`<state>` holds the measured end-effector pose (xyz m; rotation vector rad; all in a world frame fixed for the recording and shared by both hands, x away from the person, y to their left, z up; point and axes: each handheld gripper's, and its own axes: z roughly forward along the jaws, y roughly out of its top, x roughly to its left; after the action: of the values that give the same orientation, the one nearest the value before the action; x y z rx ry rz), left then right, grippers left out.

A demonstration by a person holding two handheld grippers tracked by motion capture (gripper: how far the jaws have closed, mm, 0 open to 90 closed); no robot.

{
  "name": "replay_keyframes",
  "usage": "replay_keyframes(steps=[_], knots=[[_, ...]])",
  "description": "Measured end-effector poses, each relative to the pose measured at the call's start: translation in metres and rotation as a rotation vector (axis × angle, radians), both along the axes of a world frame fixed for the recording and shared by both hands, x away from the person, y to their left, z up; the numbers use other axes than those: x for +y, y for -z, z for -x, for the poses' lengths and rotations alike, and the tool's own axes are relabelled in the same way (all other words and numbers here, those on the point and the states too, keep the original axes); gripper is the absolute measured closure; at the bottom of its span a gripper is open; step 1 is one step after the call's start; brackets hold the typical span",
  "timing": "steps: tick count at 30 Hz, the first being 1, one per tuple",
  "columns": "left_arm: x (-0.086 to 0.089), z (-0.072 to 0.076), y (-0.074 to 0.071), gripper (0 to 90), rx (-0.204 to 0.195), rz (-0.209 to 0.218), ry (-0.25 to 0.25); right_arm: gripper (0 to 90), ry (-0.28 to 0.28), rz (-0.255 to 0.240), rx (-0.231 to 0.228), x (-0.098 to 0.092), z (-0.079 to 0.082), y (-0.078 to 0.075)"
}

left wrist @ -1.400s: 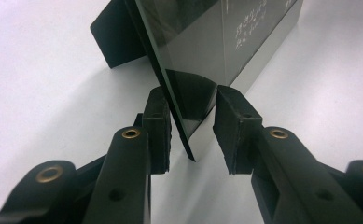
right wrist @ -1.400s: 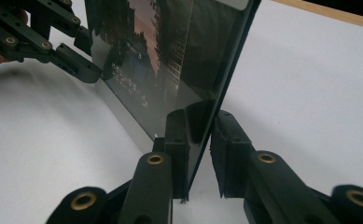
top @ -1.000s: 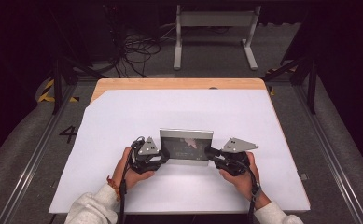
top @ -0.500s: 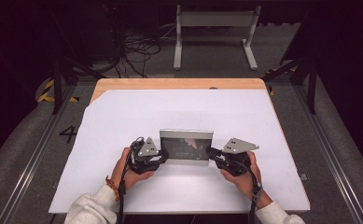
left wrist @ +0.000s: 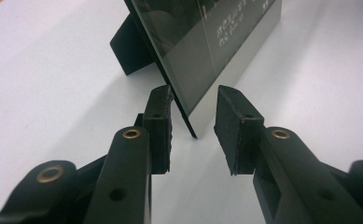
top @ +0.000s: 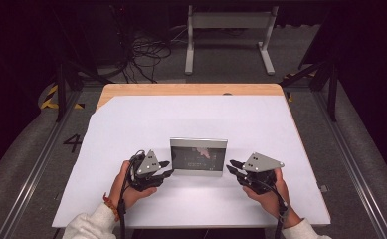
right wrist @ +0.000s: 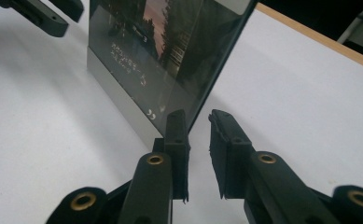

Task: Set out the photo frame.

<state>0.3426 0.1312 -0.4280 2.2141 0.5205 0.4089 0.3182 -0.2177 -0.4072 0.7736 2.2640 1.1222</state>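
Now both hands rest low on the white table (top: 131, 124), left gripper (top: 165, 168) and right gripper (top: 233, 167) flanking the upright picture frame (top: 199, 157), jaws parted, having just widened, gripping nothing.

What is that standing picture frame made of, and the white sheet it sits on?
The frame looks like a glossy glass or clear plastic front, since it mirrors its surroundings, over a dark photo, with a matte silver border, perhaps metal or plastic. Its back stand looks like flat black card or plastic. The sheet looks like matte white paper or board, smooth and unglazed, laid over a wooden table.
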Motion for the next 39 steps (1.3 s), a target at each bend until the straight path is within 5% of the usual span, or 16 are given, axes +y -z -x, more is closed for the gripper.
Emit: replay_keyframes(steps=[5, 12, 24, 33, 39], knots=[[0.010, 0.007, -0.002, 64.7, -0.016, 0.012, -0.012, 74.5, 0.007, 0.010, -0.002, -0.007, 0.005, -0.002], [0.023, 0.015, -0.001, 59.2, -0.026, 0.011, -0.032, 71.9, 0.002, 0.086, -0.018, -0.013, 0.011, 0.003], [0.040, 0.027, 0.003, 53.2, -0.038, 0.018, -0.045, 67.4, 0.002, 0.085, -0.011, -0.024, 0.018, 0.006], [0.068, 0.042, 0.018, 31.6, 0.004, 0.023, -0.080, 46.0, -0.017, 0.071, -0.001, -0.037, 0.024, 0.016], [0.077, 0.045, 0.024, 19.4, -0.003, 0.017, -0.119, 36.4, -0.013, 0.063, 0.004, -0.043, 0.031, 0.025]])
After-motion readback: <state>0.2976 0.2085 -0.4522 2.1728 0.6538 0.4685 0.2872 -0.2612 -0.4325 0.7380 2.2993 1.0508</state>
